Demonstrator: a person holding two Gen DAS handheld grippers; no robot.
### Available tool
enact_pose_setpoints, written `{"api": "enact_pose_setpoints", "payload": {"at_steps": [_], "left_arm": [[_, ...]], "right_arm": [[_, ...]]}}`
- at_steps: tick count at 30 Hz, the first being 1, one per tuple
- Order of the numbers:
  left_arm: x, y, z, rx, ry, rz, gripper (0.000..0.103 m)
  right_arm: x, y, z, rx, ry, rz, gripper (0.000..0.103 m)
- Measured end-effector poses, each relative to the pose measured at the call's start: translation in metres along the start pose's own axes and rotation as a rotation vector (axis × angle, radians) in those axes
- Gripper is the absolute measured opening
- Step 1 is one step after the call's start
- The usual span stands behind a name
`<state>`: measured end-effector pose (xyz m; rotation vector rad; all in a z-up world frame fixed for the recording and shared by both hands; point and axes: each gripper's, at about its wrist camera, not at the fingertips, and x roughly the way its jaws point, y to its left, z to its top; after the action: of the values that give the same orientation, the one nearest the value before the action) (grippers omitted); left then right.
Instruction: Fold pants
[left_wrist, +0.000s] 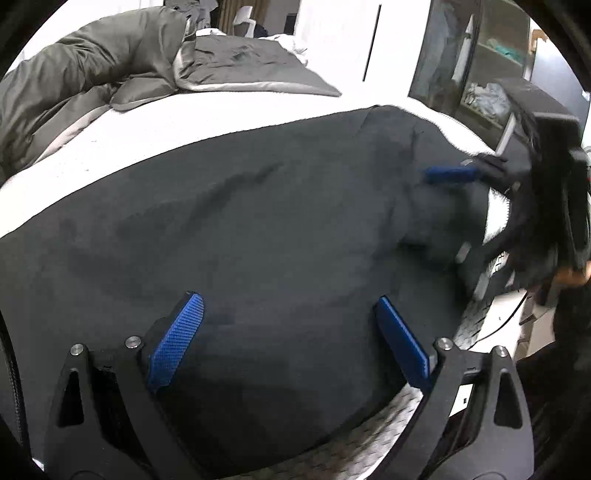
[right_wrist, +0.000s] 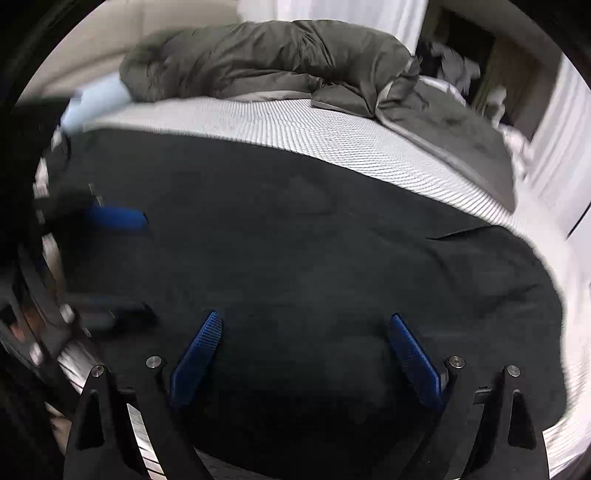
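The dark pants (left_wrist: 258, 229) lay spread flat along the near edge of the bed (left_wrist: 184, 122). The left gripper (left_wrist: 291, 332) and right gripper (right_wrist: 306, 354) hovered over them, jaws apart, holding nothing. A rumpled grey duvet (right_wrist: 277, 62) lay at the far edge.

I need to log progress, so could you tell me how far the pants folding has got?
Done: the dark pants lie spread flat on the white bed. In hand: nothing; the left gripper and right gripper hover open above the cloth. Left: gripping and folding; whether any fold exists is unclear.
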<state>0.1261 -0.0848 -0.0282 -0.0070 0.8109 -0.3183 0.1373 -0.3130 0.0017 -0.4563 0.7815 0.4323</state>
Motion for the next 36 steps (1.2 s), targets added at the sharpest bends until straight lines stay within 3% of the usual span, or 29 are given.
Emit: {"api": "enact_pose_setpoints", "payload": {"at_steps": [2, 4, 6, 8, 10, 12, 14, 15, 17, 22, 24, 26, 28, 29, 31, 33, 36], "left_arm": [[-0.004, 0.011, -0.002, -0.032, -0.001, -0.004, 0.094], [-0.007, 0.022, -0.005, -0.062, -0.007, 0.005, 0.094], [-0.011, 0.03, -0.007, -0.081, -0.012, 0.006, 0.094], [-0.016, 0.034, -0.008, -0.087, -0.015, 0.018, 0.094], [-0.025, 0.033, -0.006, -0.084, -0.032, 0.05, 0.094], [-0.042, 0.034, -0.002, -0.088, -0.099, 0.06, 0.094], [-0.047, 0.042, 0.007, -0.095, -0.117, 0.072, 0.094], [-0.044, 0.048, 0.013, -0.105, -0.108, 0.079, 0.094], [-0.034, 0.062, 0.019, -0.133, -0.068, 0.102, 0.094], [-0.005, 0.084, 0.016, -0.186, 0.049, 0.168, 0.094], [-0.003, 0.087, 0.012, -0.181, 0.051, 0.177, 0.094], [-0.005, 0.087, 0.011, -0.169, 0.05, 0.175, 0.094], [-0.006, 0.088, 0.01, -0.167, 0.049, 0.17, 0.094], [-0.005, 0.088, 0.01, -0.168, 0.05, 0.172, 0.094], [-0.005, 0.087, 0.011, -0.163, 0.051, 0.179, 0.094], [-0.004, 0.089, 0.011, -0.165, 0.053, 0.183, 0.094], [-0.011, 0.086, 0.012, -0.195, 0.027, 0.181, 0.094]], "right_arm": [[-0.003, -0.035, -0.011, 0.078, 0.02, -0.108, 0.093], [-0.009, -0.082, -0.031, 0.208, 0.057, -0.361, 0.093], [-0.011, -0.123, -0.049, 0.356, 0.085, -0.485, 0.093], [-0.017, -0.139, -0.056, 0.479, 0.052, -0.387, 0.093], [-0.026, -0.131, -0.05, 0.485, 0.05, -0.39, 0.093], [-0.036, -0.133, -0.038, 0.481, -0.006, -0.416, 0.093], [-0.055, -0.125, -0.023, 0.524, -0.09, -0.329, 0.093], [-0.058, -0.122, -0.013, 0.556, -0.117, -0.237, 0.093], [-0.043, -0.109, 0.009, 0.55, -0.082, -0.099, 0.093], [0.03, -0.034, 0.046, 0.243, 0.098, -0.007, 0.093], [0.053, -0.023, 0.05, 0.158, 0.124, -0.02, 0.092], [0.054, -0.051, 0.043, 0.223, 0.132, -0.035, 0.092], [0.058, -0.094, 0.037, 0.319, 0.159, -0.259, 0.092], [0.057, -0.114, 0.03, 0.359, 0.159, -0.333, 0.086], [0.059, -0.146, 0.015, 0.432, 0.181, -0.472, 0.086], [0.05, -0.154, 0.008, 0.48, 0.153, -0.415, 0.087], [0.026, -0.142, 0.016, 0.453, 0.119, -0.422, 0.087]]}}
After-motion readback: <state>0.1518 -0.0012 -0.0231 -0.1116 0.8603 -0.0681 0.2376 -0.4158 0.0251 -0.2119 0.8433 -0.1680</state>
